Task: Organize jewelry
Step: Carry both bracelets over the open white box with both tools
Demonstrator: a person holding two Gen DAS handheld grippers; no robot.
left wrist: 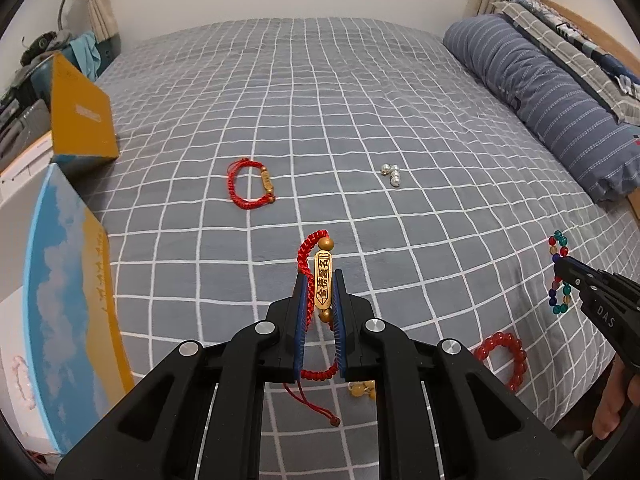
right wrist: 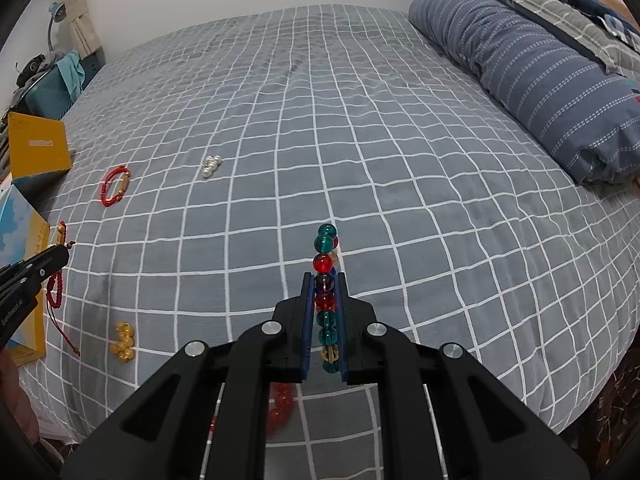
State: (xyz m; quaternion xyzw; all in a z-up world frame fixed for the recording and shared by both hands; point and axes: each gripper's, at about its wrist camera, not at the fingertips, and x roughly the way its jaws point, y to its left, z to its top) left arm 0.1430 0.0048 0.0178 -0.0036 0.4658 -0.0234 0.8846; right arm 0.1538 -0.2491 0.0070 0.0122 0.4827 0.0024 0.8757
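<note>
1. Fingers of the left gripper [left wrist: 323, 296] are closed on a red cord bracelet with a gold plaque [left wrist: 322, 280]; its plaque stands upright between them and its knotted tail hangs loose below.
2. Fingers of the right gripper [right wrist: 325, 300] are closed on a bracelet of coloured glass beads [right wrist: 326, 272], gripped edge-on, with several beads projecting past the tips.
3. Both pieces appear clear of the bed [left wrist: 360, 100], above its near edge.
4. Step in hand, as judged: carrying two picked pieces to storage.
5. Remaining on the bed: a second red cord bracelet [left wrist: 250, 184] toward the left edge, a pearl cluster [left wrist: 391, 174] near the middle, yellow beads [right wrist: 124, 340] and a red bead bracelet [left wrist: 505, 356] at the near edge.
6. Open blue-and-yellow box [left wrist: 72, 280] at the left edge is the likely destination, though this is unconfirmed.
7. Next move calls for a steady transfer over the box and a release low down, keeping the dangling tail from snagging.
</note>
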